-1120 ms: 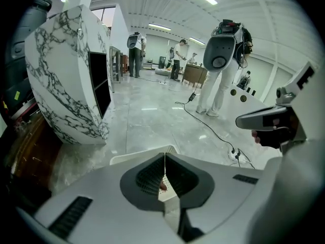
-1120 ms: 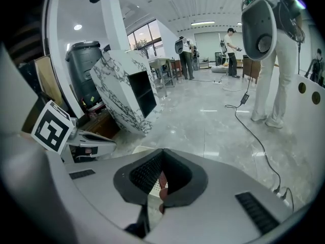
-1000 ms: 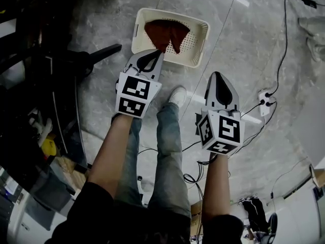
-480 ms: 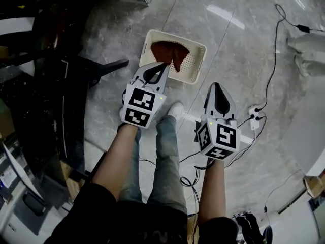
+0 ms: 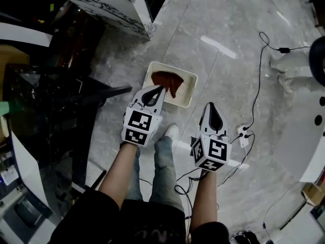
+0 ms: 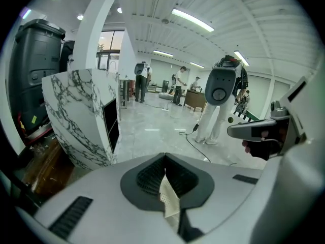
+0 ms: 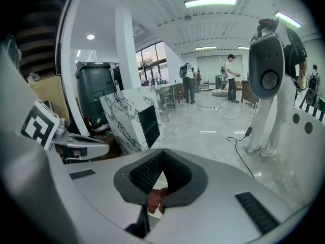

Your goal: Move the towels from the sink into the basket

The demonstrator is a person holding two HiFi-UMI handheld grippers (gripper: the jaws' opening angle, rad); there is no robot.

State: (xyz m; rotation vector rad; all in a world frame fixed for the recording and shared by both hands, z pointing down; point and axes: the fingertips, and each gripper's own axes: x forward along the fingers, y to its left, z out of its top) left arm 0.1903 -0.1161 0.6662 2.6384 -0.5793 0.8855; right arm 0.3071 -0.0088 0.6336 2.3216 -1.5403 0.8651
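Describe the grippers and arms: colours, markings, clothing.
The left gripper and right gripper match: pale grey shells tapering to a point, a dark teardrop recess with ribbed black pads, and a rear cube of black-and-white square markers. The person wears dark short sleeves and blue jeans.

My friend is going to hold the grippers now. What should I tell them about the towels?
Left gripper: shut, empty, held over the near edge of the basket.
Right gripper: shut, empty, beside it, over the floor.
Things: one reddish-brown towel lies in the white basket on the floor. The sink is not in view.
Done: that towel is in.
Left: check the sink; these pictures cannot show whether more towels remain.
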